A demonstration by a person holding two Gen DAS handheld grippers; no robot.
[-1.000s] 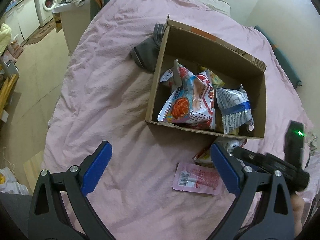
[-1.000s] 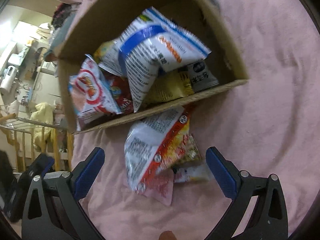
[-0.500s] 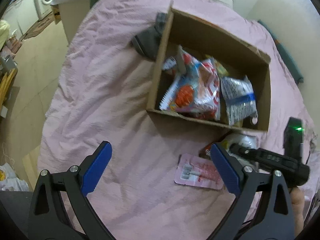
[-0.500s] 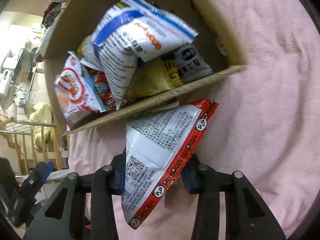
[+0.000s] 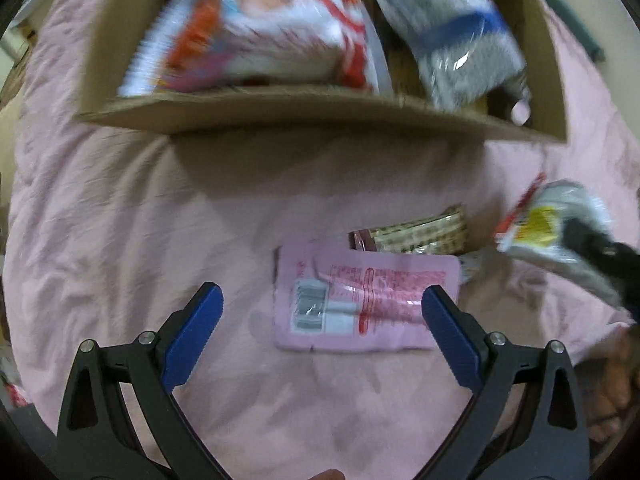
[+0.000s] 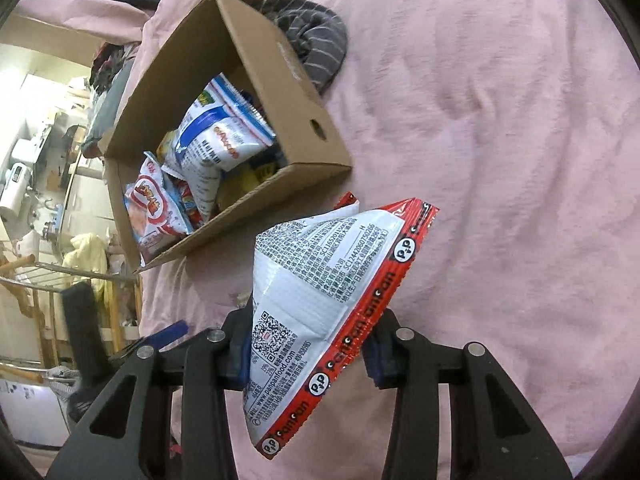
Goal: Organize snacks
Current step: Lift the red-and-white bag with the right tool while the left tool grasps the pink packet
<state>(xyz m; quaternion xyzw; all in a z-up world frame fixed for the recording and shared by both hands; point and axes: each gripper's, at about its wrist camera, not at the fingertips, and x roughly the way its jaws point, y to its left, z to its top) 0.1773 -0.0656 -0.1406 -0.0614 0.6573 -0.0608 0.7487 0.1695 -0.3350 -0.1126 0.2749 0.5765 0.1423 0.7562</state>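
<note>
Crinkled triangular snack bag (image 6: 324,312) pinched in right gripper (image 6: 306,354); blanket (image 6: 500,160) soft.

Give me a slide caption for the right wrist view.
Right gripper holds a red-edged snack bag above the pink bedspread, near the cardboard box of snacks.

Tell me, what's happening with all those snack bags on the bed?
A person is tidying snacks into a cardboard box on a pink blanket. The right gripper is clamped on a red-and-white snack bag, lifted off the blanket near the box, which already holds several bags. The left gripper is open above a flat pink packet lying on the blanket, with a tan packet just beyond it. Those two are not in the box yet.
</note>
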